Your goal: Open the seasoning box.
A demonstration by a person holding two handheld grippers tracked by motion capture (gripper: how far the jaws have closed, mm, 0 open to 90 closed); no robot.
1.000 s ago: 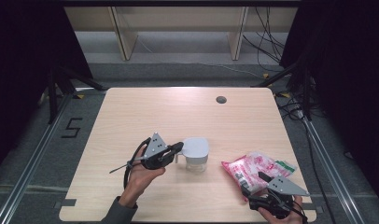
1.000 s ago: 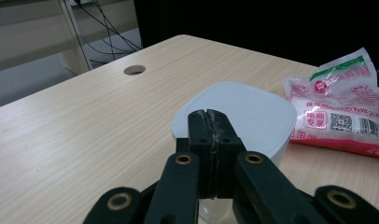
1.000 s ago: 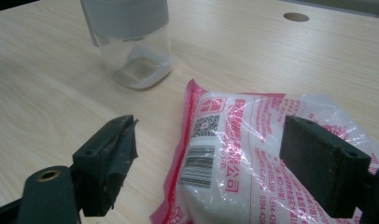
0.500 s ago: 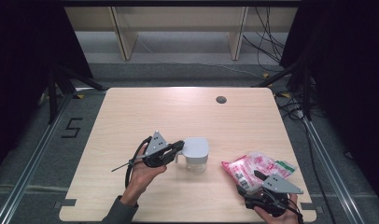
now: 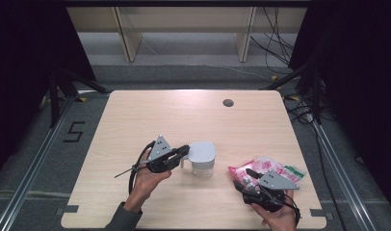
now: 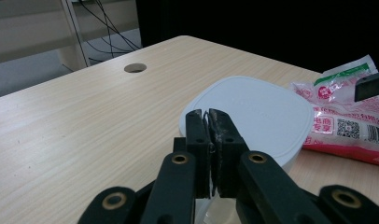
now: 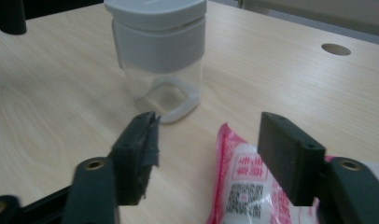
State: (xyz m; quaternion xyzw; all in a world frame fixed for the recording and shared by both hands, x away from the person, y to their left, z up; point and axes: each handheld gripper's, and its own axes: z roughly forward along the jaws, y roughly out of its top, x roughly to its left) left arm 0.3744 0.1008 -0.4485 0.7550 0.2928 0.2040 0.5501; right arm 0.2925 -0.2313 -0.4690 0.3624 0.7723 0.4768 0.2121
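Fingers of the right gripper [image 7: 204, 158] have just been closing around the pink-and-white plastic snack packet [image 7: 246, 186], not yet pinching it. Left gripper [image 6: 209, 135] stays clamped at the grey-lidded clear plastic jar [image 6: 253, 116]; a pickup looks imminent.

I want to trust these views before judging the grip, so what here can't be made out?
- What the shut left tongs pinch at the jar: their own tips hide it, left gripper view.
- Jar contents: lid covers them.
- Packet print: blurred, cut by the bottom edge, right gripper view.
- Right tongs contact with the packet: too small, high view.
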